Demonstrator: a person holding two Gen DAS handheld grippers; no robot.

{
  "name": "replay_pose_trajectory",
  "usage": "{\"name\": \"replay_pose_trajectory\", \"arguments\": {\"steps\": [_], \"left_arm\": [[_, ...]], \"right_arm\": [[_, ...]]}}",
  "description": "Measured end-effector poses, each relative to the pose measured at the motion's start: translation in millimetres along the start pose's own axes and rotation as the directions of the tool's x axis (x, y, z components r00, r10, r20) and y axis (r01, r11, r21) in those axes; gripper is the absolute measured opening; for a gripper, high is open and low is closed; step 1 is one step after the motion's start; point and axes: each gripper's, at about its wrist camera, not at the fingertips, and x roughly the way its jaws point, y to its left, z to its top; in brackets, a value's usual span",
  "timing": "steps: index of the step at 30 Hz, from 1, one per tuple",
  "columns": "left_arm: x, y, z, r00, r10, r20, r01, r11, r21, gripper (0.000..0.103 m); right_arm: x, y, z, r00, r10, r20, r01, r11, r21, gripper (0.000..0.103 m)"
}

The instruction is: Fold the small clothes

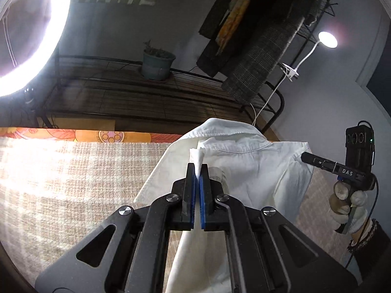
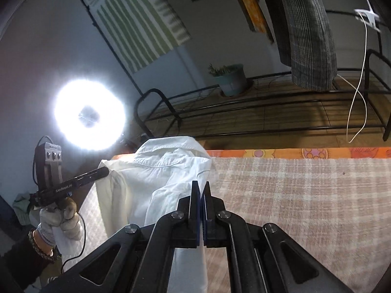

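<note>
A small white collared shirt (image 1: pixel 244 161) hangs lifted above the checked beige cloth (image 1: pixel 73 175) on the table. My left gripper (image 1: pixel 198 168) is shut on a pinch of the shirt's fabric near the collar. My right gripper (image 2: pixel 200 188) is shut on the shirt's other edge (image 2: pixel 171 171). The right gripper also shows in the left wrist view (image 1: pixel 305 157), its tip at the shirt's shoulder. The left gripper shows in the right wrist view (image 2: pixel 105 171), touching the shirt's far side. The shirt's lower part hangs down behind both grippers.
An orange patterned cover (image 1: pixel 110 135) edges the table's far side. Behind it stands a black metal rack (image 1: pixel 146 97) with a potted plant (image 1: pixel 156 63) and hanging dark clothes (image 1: pixel 256 61). A bright ring light (image 2: pixel 89 114) and a clip lamp (image 1: pixel 327 39) shine nearby.
</note>
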Motion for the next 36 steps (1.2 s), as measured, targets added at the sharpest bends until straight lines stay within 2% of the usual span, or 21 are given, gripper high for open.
{"name": "replay_pose_trajectory", "arguments": {"steps": [4, 8, 16, 21, 29, 36], "left_arm": [[-32.2, -17.3, -9.1, 1.0, 0.0, 0.025, -0.001, 0.999, 0.051, 0.0], [-64.1, -24.5, -31.0, 0.999, -0.005, 0.051, 0.002, 0.998, 0.057, 0.0], [-111.9, -34.1, -92.6, 0.998, 0.009, 0.064, -0.014, 0.997, 0.077, 0.0], [-130.4, -35.8, -138.1, 0.999, 0.013, 0.045, -0.017, 0.996, 0.082, 0.0], [-135.2, -39.6, -215.9, 0.997, 0.053, -0.048, -0.047, 0.992, 0.12, 0.0], [-145.2, -46.8, -254.2, 0.991, 0.095, -0.093, -0.073, 0.975, 0.211, 0.0]], "right_arm": [[-27.1, 22.9, -7.6, 1.0, 0.003, 0.009, -0.002, 0.999, -0.051, 0.0], [-52.6, 36.1, -23.2, 1.0, 0.005, 0.017, -0.004, 0.997, -0.074, 0.0], [-97.9, 68.3, -83.8, 1.0, -0.005, 0.01, 0.006, 0.993, -0.122, 0.0], [-115.0, 79.6, -137.2, 1.0, -0.017, -0.011, 0.016, 0.992, -0.123, 0.0], [-126.5, 91.8, -213.1, 0.996, -0.076, -0.045, 0.07, 0.99, -0.121, 0.0], [-137.1, 102.5, -260.4, 0.985, -0.15, -0.09, 0.132, 0.974, -0.182, 0.002]]}}
